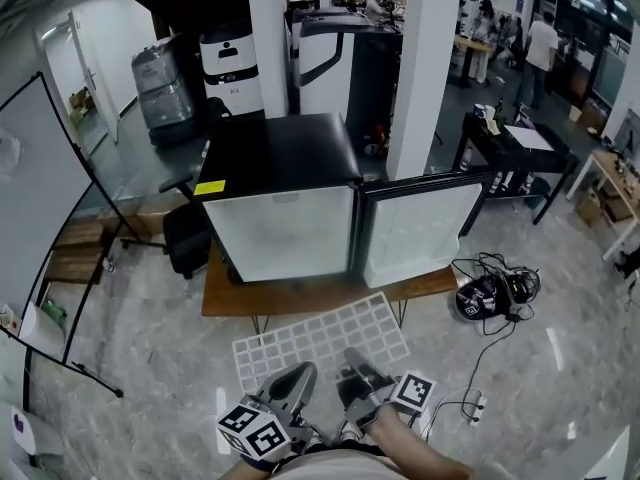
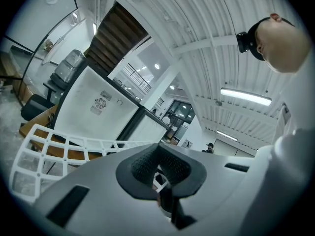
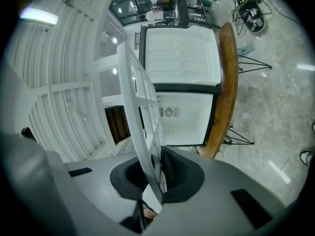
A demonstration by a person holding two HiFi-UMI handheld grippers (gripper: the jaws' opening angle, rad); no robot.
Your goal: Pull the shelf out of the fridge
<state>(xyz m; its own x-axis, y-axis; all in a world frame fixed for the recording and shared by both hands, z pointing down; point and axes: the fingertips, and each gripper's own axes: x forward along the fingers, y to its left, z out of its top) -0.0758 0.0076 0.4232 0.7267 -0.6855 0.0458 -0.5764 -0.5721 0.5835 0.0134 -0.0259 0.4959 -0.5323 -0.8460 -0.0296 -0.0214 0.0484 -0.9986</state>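
Observation:
A small black fridge stands on a low wooden table, its door swung open to the right. The white grid shelf is outside the fridge, level above the floor in front of the table. My left gripper and right gripper are both shut on its near edge. In the left gripper view the shelf stretches left toward the fridge, its rim pinched in my left gripper. In the right gripper view the shelf runs edge-on out of my right gripper, with the fridge behind.
A black chair sits left of the table and a whiteboard stand farther left. Cables and a dark bag lie on the floor at right, by a black desk. White pillars rise behind the fridge.

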